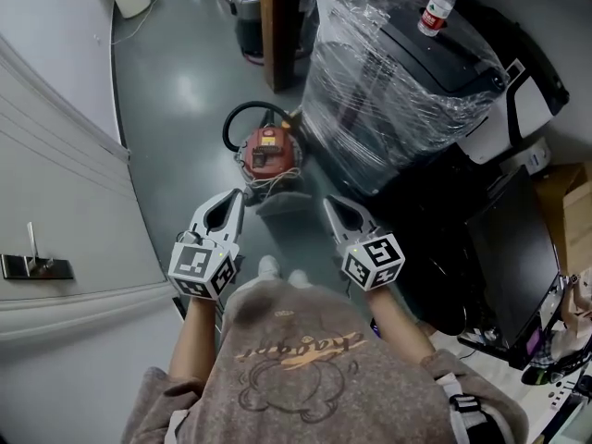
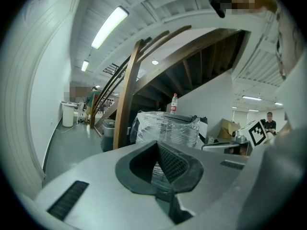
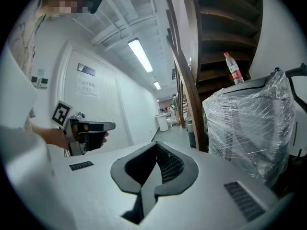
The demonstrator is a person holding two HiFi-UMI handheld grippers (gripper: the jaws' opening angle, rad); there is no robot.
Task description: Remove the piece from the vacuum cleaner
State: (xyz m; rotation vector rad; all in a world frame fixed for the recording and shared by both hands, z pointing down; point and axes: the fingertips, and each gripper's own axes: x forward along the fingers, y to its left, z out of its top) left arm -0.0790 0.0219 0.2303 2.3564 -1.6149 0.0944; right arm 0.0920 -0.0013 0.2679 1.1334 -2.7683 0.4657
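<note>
A grey floor (image 1: 185, 91) runs ahead of the person, with a pale wall and door (image 1: 65, 202) along its left side. At the right stands a big machine (image 1: 388, 91) wrapped in clear film, and a dark wooden post (image 1: 271, 26) rises just left of it. The person (image 1: 305, 368) stands at the bottom of the head view in a grey printed top, both forearms reaching forward. The vacuum (image 1: 270, 151), red and squat, sits on the floor ahead of the person, near the base of the wrapped machine and nearer than the post. It lies in line with the gap between the two grippers and well apart from both. The left gripper (image 1: 238, 195) and right gripper (image 1: 330, 202) are held side by side above the floor, pointing forward and slightly down. In each gripper's own view the jaws are closed tip to tip, with nothing between them. A black hose (image 1: 242, 118) loops from the back of the vacuum, and a pale cord (image 1: 268, 185) is bunched at its near side. Which part is the piece to remove cannot be told. A bottle (image 1: 438, 7) with a red label stands upright on top of the machine.
</note>
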